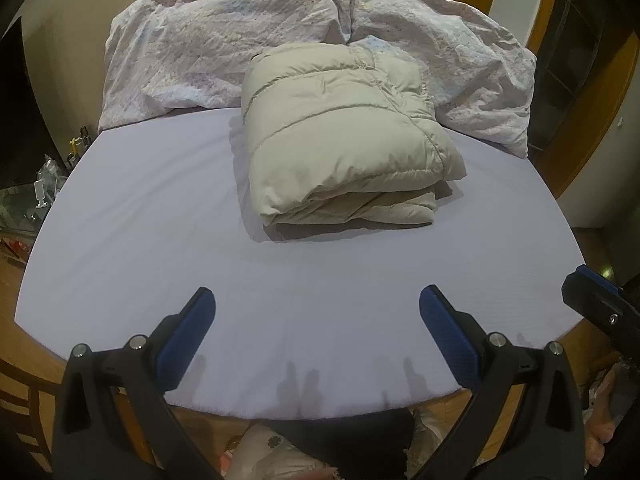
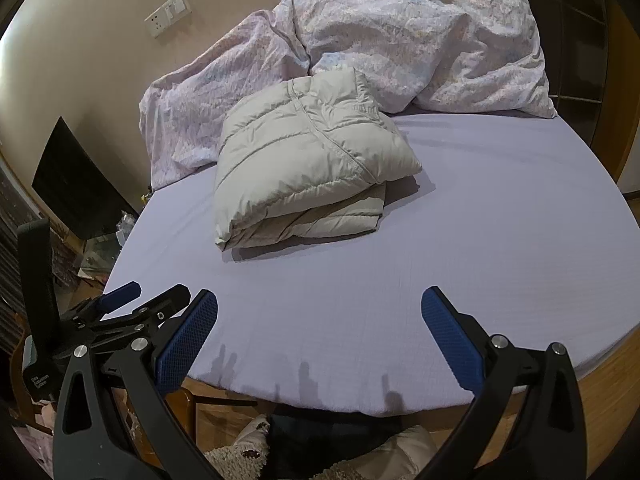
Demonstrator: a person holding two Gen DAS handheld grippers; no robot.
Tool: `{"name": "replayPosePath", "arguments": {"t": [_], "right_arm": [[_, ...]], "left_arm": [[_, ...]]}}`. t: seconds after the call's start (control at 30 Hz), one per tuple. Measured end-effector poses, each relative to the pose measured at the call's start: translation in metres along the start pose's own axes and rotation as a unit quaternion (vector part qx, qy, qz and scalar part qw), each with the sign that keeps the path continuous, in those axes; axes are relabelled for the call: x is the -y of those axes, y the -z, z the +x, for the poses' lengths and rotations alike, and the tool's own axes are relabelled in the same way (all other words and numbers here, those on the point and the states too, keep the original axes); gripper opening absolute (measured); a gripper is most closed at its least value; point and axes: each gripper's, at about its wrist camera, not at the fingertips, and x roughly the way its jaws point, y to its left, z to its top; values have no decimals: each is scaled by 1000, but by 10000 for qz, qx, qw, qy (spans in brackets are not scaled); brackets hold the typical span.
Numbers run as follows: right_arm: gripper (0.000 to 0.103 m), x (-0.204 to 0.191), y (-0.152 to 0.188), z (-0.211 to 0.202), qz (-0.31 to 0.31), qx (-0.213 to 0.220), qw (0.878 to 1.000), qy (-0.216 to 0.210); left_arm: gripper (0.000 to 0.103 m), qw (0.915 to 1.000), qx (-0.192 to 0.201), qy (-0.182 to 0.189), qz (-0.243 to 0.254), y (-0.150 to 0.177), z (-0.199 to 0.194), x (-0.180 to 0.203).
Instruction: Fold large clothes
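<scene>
Closest to my left wrist camera is the left gripper (image 1: 317, 305), its two blue-padded fingers (image 1: 188, 338) spread wide apart with nothing between them, hanging over the near edge of the bed (image 1: 140, 240) without touching the sheet. On my right wrist camera the right gripper (image 2: 319, 307) stands just as wide, released and empty, also above the near edge; only the shadows of the fingertips fall on the lavender sheet. I can see the left gripper poking in at the lower left of the right view, and a bit of the right gripper at the right edge of the left view, so the two sit side by side. The beige puffer jacket (image 1: 340, 136) lies folded into a thick bundle in the middle of the bed, well apart from both grippers, its stacked layers showing at the near side. Behind it a crumpled pale patterned duvet (image 1: 192, 52) is heaped along the far side, touching the jacket's back edge. A white wall socket plate (image 2: 168, 14) sits on the wall beyond.
</scene>
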Motion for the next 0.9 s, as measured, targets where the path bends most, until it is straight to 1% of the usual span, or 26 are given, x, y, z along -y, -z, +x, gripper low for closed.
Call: {"name": "replayPosePath", "arguments": {"t": [0.47, 0.9], "right_arm": [[102, 3, -13, 17, 2, -111, 9999, -91], [102, 7, -18, 22, 38, -128, 9998, -138]], "left_arm": [[101, 9999, -63, -88, -109, -6, 10, -5], [101, 10000, -61, 9, -5, -11, 14, 3]]}}
